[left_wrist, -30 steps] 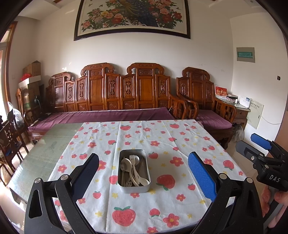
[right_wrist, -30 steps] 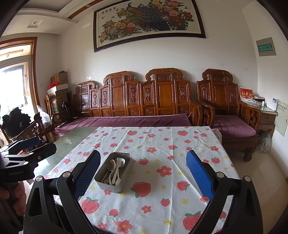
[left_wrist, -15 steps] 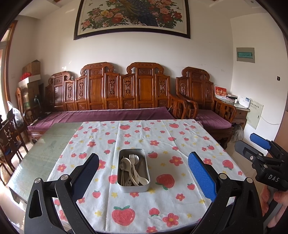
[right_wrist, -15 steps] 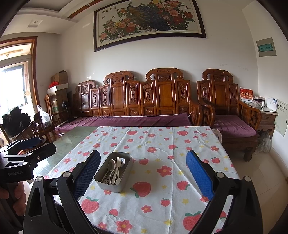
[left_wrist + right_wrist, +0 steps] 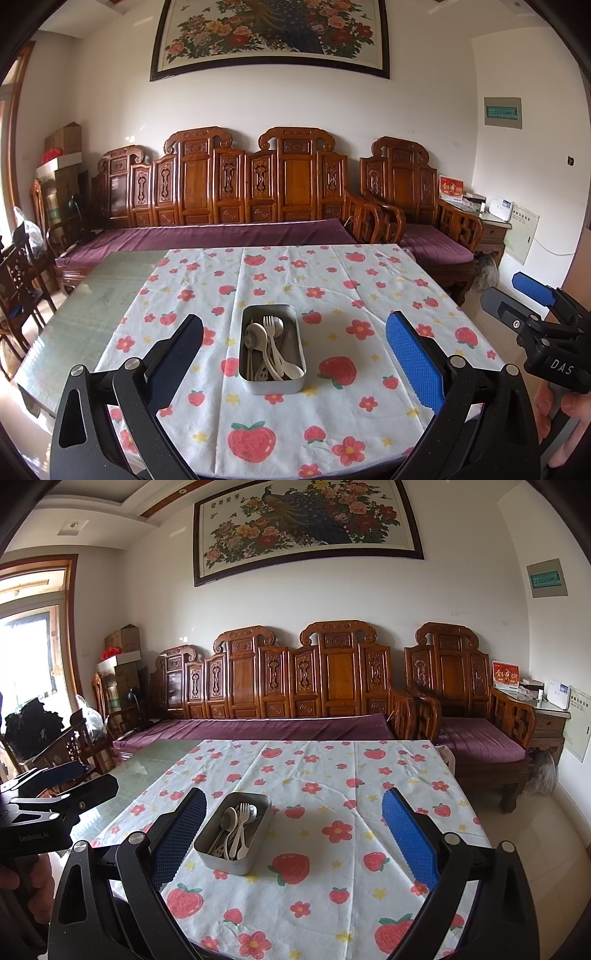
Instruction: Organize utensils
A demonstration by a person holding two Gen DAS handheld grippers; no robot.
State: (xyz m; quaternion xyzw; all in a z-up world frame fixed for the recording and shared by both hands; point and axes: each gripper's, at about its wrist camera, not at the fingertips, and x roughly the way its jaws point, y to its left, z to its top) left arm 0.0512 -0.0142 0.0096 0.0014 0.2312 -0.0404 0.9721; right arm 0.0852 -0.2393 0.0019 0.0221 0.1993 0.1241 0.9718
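A grey metal tin (image 5: 244,354) stands on the strawberry-print tablecloth (image 5: 332,295), holding spoons and forks (image 5: 267,343). It also shows in the right wrist view (image 5: 207,843), left of centre. My left gripper (image 5: 295,354) is open and empty, held above the near table edge with the tin between its fingers in view. My right gripper (image 5: 293,830) is open and empty, right of the tin. Each gripper shows in the other's view: the right one (image 5: 532,306) and the left one (image 5: 62,779).
The cloth covers the right part of a glass-topped table (image 5: 74,306). A carved wooden sofa with purple cushions (image 5: 221,236) and an armchair (image 5: 424,229) stand behind the table. A dark wooden chair (image 5: 18,277) stands at the left. Tiled floor (image 5: 535,830) lies to the right.
Both grippers have barely moved, and the tin and utensils lie as before.
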